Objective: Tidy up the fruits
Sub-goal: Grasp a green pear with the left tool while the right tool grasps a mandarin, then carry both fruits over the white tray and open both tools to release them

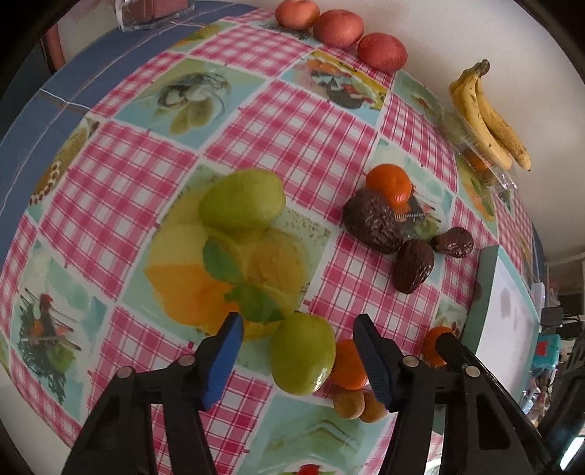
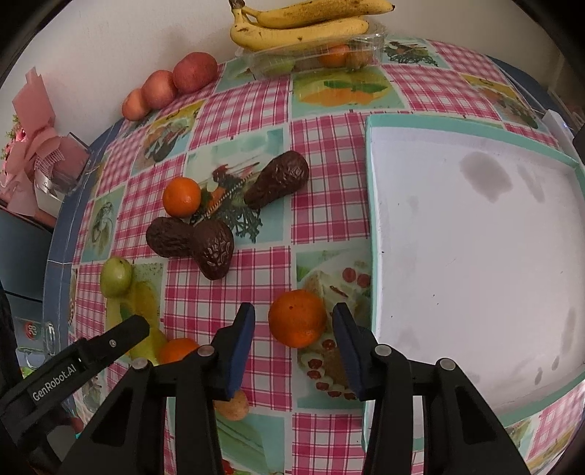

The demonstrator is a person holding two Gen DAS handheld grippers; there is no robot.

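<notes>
- Table [image 2: 329,226]: covered with a pink-check cloth printed with fruit panels; it carries all the fruit.
- Tray [image 2: 475,237]: white floor, teal rim, lying on the table's right side with no fruit in it.
- Bananas [image 2: 299,25]: resting on a clear plastic box [image 2: 314,58] at the far edge, by the wall.
- Red apples [image 2: 172,87]: three in a row along the far edge.
- Avocados [image 2: 190,241]: three dark ones mid-table, two touching, one apart nearer the tray.
- Left gripper [image 1: 298,360]: jaws spread wide, a green fruit [image 1: 302,353] between the pads, no contact visible. A second green fruit [image 1: 242,199] lies farther off.
- Right gripper [image 2: 294,345]: jaws spread, a mandarin [image 2: 297,318] between the pads with gaps either side, just beside the tray rim.
- Further mandarins: one [image 2: 181,196] beside the avocados, one [image 1: 347,365] touching the nearer green fruit.
</notes>
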